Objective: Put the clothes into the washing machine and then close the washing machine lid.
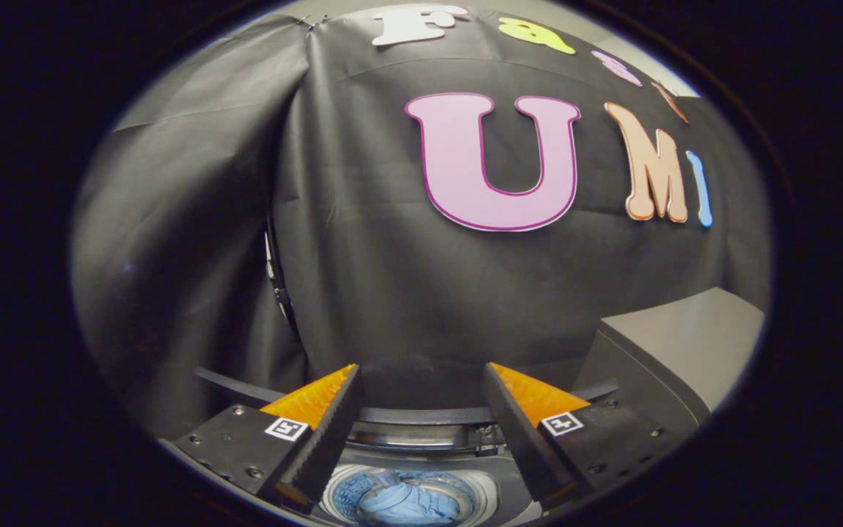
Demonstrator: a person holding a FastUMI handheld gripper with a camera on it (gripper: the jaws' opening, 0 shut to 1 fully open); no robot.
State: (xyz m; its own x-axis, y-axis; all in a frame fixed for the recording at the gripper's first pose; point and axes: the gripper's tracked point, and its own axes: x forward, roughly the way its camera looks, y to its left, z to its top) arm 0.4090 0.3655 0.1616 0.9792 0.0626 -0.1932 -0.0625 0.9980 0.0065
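In the gripper view, the gripper (421,373) hangs above a top-loading washing machine (421,446) with its two fingers (326,432) spread wide apart and nothing between them; the jaws are released and hold nothing. A small square marker sits on the outer block of each finger.

Below the fingers, in the gap between them, the machine's round drum (410,501) stands open. A pale blue garment (407,505) lies bunched inside the drum, resting on its perforated wall and bottom, well clear of both fingers. The dark curved rim (421,416) of the tub opening runs from one finger to the other, just beyond the drum.

Beyond the right finger and off to its outer side, a grey slab with a flat top and a dark side face (677,344) stands raised above the opening; it looks like the machine's lid held up, though its hinge cannot be made out.

Ahead of the fingers hangs the booth's black cloth wall (363,263), with a vertical fold and a gap in the cloth beyond the left finger.
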